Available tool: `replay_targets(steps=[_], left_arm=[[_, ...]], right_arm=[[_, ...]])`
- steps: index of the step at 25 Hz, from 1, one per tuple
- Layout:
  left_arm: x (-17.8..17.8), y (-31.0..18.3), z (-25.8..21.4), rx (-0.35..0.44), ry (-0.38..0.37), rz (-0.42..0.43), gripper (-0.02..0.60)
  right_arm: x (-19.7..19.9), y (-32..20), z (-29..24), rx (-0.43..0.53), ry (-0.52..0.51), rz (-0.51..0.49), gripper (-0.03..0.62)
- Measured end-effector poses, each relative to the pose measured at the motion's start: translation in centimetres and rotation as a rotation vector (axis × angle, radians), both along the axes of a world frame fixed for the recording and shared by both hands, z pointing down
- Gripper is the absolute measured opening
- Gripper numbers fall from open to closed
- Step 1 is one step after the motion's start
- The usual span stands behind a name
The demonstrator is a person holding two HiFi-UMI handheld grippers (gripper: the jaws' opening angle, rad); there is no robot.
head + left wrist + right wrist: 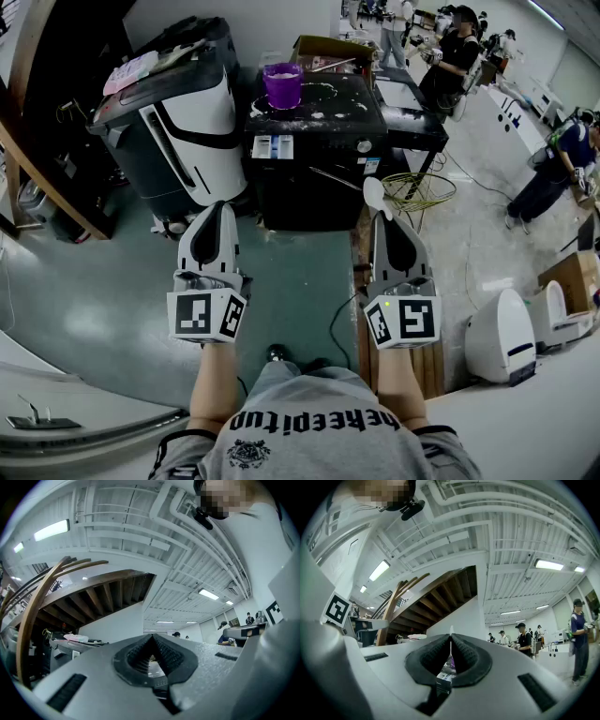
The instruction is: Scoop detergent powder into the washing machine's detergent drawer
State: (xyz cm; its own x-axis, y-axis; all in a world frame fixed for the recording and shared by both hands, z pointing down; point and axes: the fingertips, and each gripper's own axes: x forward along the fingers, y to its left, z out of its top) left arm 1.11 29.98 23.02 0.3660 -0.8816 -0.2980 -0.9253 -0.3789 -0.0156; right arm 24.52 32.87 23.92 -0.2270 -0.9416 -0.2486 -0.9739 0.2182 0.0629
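A black washing machine (314, 150) stands ahead on the floor, white powder spilled over its top. On that top sits a purple cup (282, 84) holding white powder. A black ledge (412, 120) dusted with powder juts from the machine's right side; I cannot tell if it is the drawer. My right gripper (382, 217) is shut on the handle of a white spoon (373, 196), whose bowl sticks out past the tips; the right gripper view shows a thin white edge (451, 631) between the pads. My left gripper (217, 208) is shut and empty, its pads meeting in the left gripper view (152, 638). Both hang in front of the machine.
A grey and white appliance (178, 122) stands left of the machine, beside a slanted wooden beam (47, 178). A wire basket (417, 192) lies on the floor to the right. Several people (455, 56) work at the back right. White devices (502, 333) sit near right.
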Motion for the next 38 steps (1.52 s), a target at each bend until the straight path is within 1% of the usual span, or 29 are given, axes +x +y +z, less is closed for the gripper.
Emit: replay_targets(steps=[10,15,21,24,29,34,38], left_arm=[[-0.4,-0.5,0.2,-0.007,0.000,-0.001,0.005],[-1.0,-1.3,0.3,-0.010,0.000,-0.002,0.005],[-2.4,-2.5,0.3,-0.007,0.001,0.003,0.005],[-3.3,-3.3,0.2,-0.004,0.002,0.007,0.005],[-4.8,-4.7,-0.1,0.010,0.007,0.021,0.005],[-6.4,-6.5,-0.1,0.016,0.011,0.043,0.005],[-7.3,-7.8,-0.1,0.022,0.002,0.065,0.005]], right_arm=[[-0.9,-0.5,0.2,0.002,0.019,-0.021,0.008],[-1.8,-1.2,-0.2,0.034,0.015,-0.031,0.006],[-3.8,-2.2,-0.6,0.057,0.056,-0.033,0.006],[-4.7,-2.9,-0.7,0.061,0.026,-0.044,0.006],[-6.4,-4.6,-0.4,0.053,0.028,-0.026,0.006],[-8.2,-6.2,-0.3,0.050,-0.003,-0.021,0.006],[-9.2,-7.3,-0.4,0.070,-0.034,-0.005,0.006]])
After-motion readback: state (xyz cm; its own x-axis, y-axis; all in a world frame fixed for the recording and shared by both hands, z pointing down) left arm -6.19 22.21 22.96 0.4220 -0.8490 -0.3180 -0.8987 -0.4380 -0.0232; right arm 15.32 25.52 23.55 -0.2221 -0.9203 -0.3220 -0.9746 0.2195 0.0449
